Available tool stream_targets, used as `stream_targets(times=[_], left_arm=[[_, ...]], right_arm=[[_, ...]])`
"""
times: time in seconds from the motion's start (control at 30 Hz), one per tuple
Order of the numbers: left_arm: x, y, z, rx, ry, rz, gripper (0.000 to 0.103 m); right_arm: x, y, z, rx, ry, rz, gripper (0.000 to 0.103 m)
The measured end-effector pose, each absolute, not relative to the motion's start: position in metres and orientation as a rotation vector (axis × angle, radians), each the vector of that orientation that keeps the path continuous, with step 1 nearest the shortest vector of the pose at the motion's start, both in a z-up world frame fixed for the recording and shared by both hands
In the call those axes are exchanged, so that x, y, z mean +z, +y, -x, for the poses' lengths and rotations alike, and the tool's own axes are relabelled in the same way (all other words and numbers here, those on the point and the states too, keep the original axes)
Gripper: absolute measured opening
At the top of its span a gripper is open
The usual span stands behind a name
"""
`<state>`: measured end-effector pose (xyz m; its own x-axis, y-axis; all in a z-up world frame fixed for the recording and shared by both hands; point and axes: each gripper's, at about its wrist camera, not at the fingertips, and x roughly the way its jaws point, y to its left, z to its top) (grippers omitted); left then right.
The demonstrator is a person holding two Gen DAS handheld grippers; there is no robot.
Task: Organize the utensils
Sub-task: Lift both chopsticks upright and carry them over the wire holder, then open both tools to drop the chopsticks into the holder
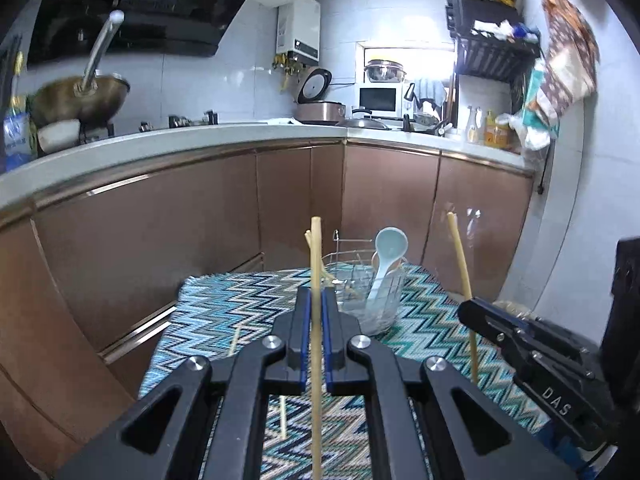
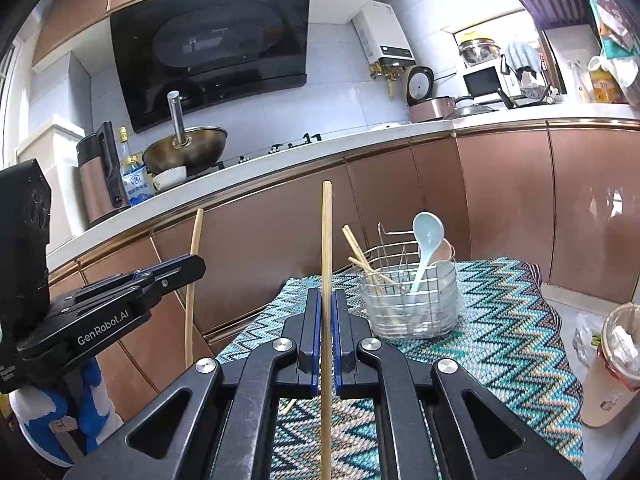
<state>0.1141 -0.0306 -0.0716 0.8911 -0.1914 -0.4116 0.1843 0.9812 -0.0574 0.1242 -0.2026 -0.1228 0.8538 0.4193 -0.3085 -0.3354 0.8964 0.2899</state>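
My left gripper (image 1: 316, 294) is shut on a bamboo chopstick (image 1: 316, 248) that stands upright between its blue pads. My right gripper (image 2: 327, 296) is shut on a second upright chopstick (image 2: 327, 236). Each gripper shows in the other's view: the right gripper (image 1: 466, 308) with its chopstick (image 1: 460, 256), the left gripper (image 2: 200, 262) with its chopstick (image 2: 195, 240). Ahead on the zigzag cloth (image 2: 500, 320) stands a wire utensil holder (image 2: 408, 304) (image 1: 368, 296). It holds a light blue spoon (image 2: 426, 236) (image 1: 390, 248) and leaning chopsticks (image 2: 354, 246). Both grippers hover short of it.
Loose chopsticks (image 1: 236, 340) (image 2: 290, 404) lie on the cloth near me. A capped drink cup (image 2: 612, 364) and a plastic bag stand off the table's right side. Brown cabinets and a counter with a wok (image 2: 186, 152) run behind the table.
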Motion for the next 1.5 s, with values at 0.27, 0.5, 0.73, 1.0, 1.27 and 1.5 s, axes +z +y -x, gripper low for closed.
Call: stream_targets(times=[0.27,0.5,0.73,1.0,1.27,1.5], left_arm=[[-0.030,-0.012,-0.186,-0.315,0.362,0.208,0.005],[-0.007,-0.019,-0.253,-0.354,0.252,0.299,0.005],[-0.036,-0.036,-0.310,-0.290,0.221,0.297,0.005],[-0.073,-0.047,-0.345,-0.238,0.208,0.323,0.005],[-0.110,-0.057,-0.351,-0.186,0.190,0.294,0.006],[-0.111,-0.050,-0.331,-0.200,0.208,0.298,0.024]], right_arm=[[-0.088,-0.201,-0.196,0.442,0.267,-0.234,0.005],[-0.071,-0.199,-0.275,0.443,0.155,-0.246,0.005],[-0.103,-0.196,-0.329,0.382,0.162,-0.246,0.005],[-0.137,-0.193,-0.348,0.320,0.165,-0.193,0.005],[-0.152,-0.194,-0.340,0.295,0.139,-0.152,0.006],[-0.159,-0.194,-0.320,0.309,0.183,-0.157,0.020]])
